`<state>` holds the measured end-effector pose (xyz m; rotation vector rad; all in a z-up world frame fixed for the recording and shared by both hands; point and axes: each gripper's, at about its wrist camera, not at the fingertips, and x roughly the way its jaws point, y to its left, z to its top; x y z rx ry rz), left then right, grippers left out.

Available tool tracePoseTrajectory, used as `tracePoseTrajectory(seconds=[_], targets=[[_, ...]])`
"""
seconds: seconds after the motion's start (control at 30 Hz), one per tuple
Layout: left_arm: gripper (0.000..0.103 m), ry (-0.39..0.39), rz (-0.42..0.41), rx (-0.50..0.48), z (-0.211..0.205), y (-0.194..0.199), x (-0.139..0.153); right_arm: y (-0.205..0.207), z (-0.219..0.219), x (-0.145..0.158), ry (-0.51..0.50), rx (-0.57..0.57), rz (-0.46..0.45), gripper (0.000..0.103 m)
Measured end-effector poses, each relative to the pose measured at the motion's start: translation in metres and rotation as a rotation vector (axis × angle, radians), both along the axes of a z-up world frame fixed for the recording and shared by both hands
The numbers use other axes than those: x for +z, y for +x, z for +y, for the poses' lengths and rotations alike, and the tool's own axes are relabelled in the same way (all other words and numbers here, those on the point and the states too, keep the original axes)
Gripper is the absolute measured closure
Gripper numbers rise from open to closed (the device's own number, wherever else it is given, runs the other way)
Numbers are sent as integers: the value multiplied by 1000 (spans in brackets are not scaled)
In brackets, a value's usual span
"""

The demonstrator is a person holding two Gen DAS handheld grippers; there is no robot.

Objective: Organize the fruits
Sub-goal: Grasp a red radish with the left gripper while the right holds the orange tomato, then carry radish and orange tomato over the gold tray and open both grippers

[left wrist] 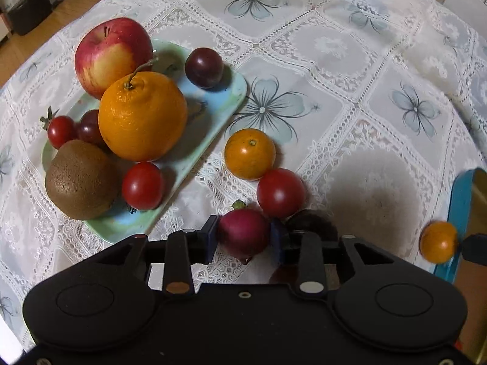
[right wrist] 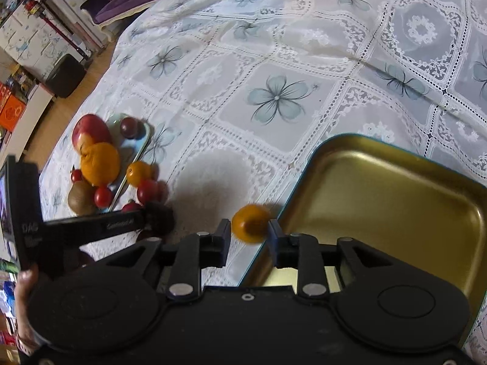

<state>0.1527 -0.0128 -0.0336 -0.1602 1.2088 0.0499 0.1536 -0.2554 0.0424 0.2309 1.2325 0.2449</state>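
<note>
Lace-covered desk (left wrist: 334, 60): left claw (left wrist: 243, 237) pinches a reddish fruit (left wrist: 243, 232); right claw (right wrist: 249, 228) apparently grips a blurred small orange (right wrist: 250, 222) beside the tin tray (right wrist: 395, 182). Clear the rim, release low.

Tablecloth (left wrist: 350, 70): white lace cloth, matt.
Tin tray (right wrist: 395, 200): glossy gold metal inside, blue rim.
Plate (left wrist: 213, 112): smooth glazed green.
Kiwi (left wrist: 80, 179): fuzzy, matt brown.
Tomato (left wrist: 143, 185): glossy red skin.
</note>
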Motion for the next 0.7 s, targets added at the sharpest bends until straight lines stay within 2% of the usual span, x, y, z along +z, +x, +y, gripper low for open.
tracePoseTrajectory(seconds=[0.13,0.3,0.53,0.6,0.67,0.7], targets=[[60,5,-12,10,3,-5,5,6,8,-4,-13,13,-4,61],[60,7,-24,22,8,-18,18,6,35,-6,-137,106,-55,61],[60,20,-34,44,20,-42,32,0,67,-25,-340,334,-92,61],[60,24,-30,49,21,-50,34,1,75,-36,-370,398,-73,61],[60,29,-24,53,23,-59,35,1,79,-40,-382,413,-78,61],[60,30,-23,56,24,-64,36,1,78,-38,-379,414,-74,66]])
